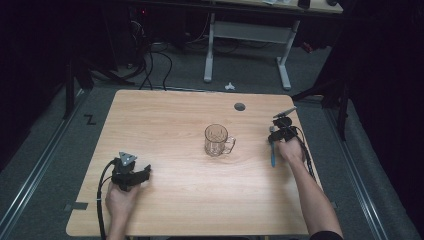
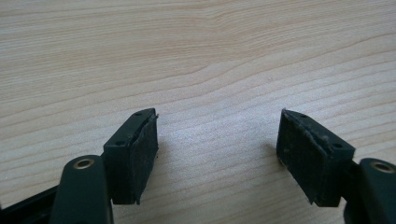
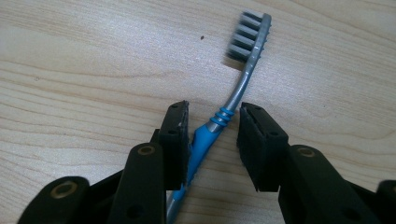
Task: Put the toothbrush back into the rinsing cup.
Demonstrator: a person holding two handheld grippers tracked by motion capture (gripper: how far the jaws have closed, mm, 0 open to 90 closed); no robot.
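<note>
A blue and grey toothbrush (image 3: 243, 39) lies flat on the wooden table (image 1: 175, 120), with its blue handle (image 1: 272, 156) near the right edge. My right gripper (image 3: 214, 108) straddles its neck and stands open; the left jaw touches the blue grip and the right jaw stands clear of it. In the high view the right gripper (image 1: 280, 131) is held low over the brush by a hand. A clear glass mug (image 1: 218, 140) stands upright at the table's middle, handle to the right. My left gripper (image 2: 217, 154) rests open on bare wood at the front left (image 1: 134, 172).
A dark round grommet (image 1: 239, 106) sits near the table's far edge. Beyond the table stand a white desk frame (image 1: 247, 32) and floor cables (image 1: 150, 65). Wood between the mug and each gripper is bare.
</note>
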